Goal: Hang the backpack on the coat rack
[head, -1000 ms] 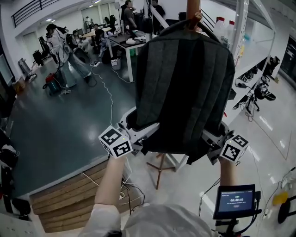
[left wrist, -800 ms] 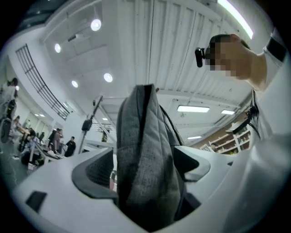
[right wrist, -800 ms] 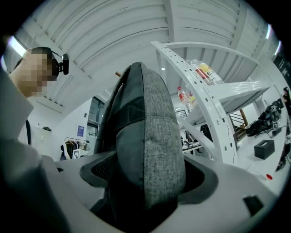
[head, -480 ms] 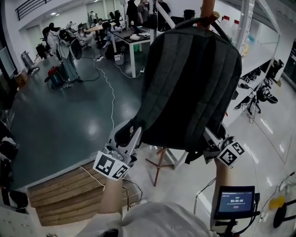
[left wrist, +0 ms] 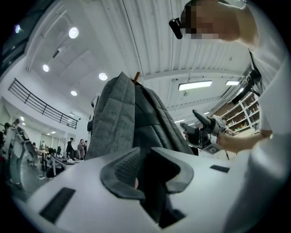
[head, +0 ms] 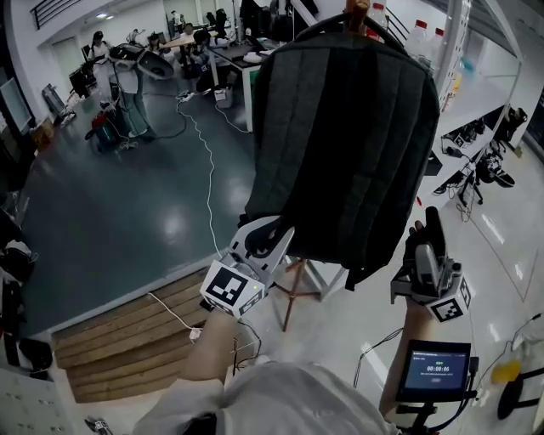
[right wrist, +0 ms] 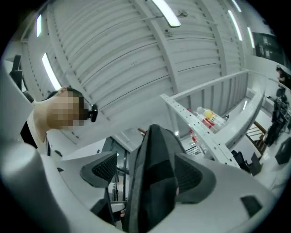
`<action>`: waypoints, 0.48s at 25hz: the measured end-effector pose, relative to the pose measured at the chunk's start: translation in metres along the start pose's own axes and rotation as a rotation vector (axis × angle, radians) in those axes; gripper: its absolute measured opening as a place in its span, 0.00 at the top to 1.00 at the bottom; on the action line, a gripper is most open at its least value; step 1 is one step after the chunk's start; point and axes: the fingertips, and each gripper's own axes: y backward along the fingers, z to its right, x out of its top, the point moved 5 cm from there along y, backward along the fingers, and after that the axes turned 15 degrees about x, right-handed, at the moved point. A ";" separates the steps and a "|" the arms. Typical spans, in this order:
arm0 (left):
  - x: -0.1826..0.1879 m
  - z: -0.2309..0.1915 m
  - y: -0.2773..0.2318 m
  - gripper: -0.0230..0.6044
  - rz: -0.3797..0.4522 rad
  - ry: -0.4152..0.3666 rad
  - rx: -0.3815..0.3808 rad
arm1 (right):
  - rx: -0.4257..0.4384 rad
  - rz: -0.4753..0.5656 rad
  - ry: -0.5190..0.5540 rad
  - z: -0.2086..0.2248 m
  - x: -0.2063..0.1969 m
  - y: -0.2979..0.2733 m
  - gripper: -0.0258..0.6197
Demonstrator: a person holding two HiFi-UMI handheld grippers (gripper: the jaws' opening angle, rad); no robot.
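Note:
The dark grey backpack point(head: 340, 144) hangs by its top handle from a wooden peg of the coat rack point(head: 357, 10). My left gripper point(head: 274, 236) sits just under the bag's lower left corner. Its jaws are closing, a narrow gap is left, and nothing lies between the pads point(left wrist: 148, 157); the backpack point(left wrist: 122, 118) stands beyond them. My right gripper point(head: 425, 225) points upward beside the bag's lower right edge. Its jaws stand open point(right wrist: 148, 166). The backpack point(right wrist: 152, 150) shows edge-on between them, with a clear gap at the left pad.
The rack's wooden legs point(head: 293, 297) stand on the pale floor under the bag. A wooden step platform point(head: 127, 340) lies at the lower left, and a white cable point(head: 208, 187) runs across the dark floor. White shelving point(head: 476, 127) is at the right; desks and people point(head: 127, 68) at the back.
Both grippers have come off the backpack's bottom corners. The left one sank and its jaws narrowed. The right one swung out to the right and tipped upward. The bag hangs free.

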 end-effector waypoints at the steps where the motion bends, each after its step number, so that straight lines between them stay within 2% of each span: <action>1: -0.003 0.001 0.000 0.84 -0.006 -0.002 0.003 | 0.022 -0.030 0.018 -0.010 0.002 -0.006 0.33; 3: -0.005 0.003 0.001 0.84 -0.003 0.006 -0.002 | 0.046 -0.068 0.013 -0.026 0.001 -0.015 0.33; 7: -0.003 0.010 0.010 0.84 -0.005 0.058 -0.005 | 0.023 -0.069 -0.065 -0.040 -0.021 -0.009 0.68; 9: -0.008 0.017 0.017 0.84 -0.026 0.078 0.000 | -0.016 -0.057 -0.108 -0.045 -0.038 0.000 0.79; 10: -0.011 0.021 0.020 0.84 -0.038 0.090 -0.004 | -0.033 -0.050 -0.132 -0.048 -0.048 0.003 0.83; 12: -0.018 0.030 0.026 0.84 -0.060 0.123 -0.026 | -0.060 -0.059 -0.173 -0.052 -0.066 0.005 0.84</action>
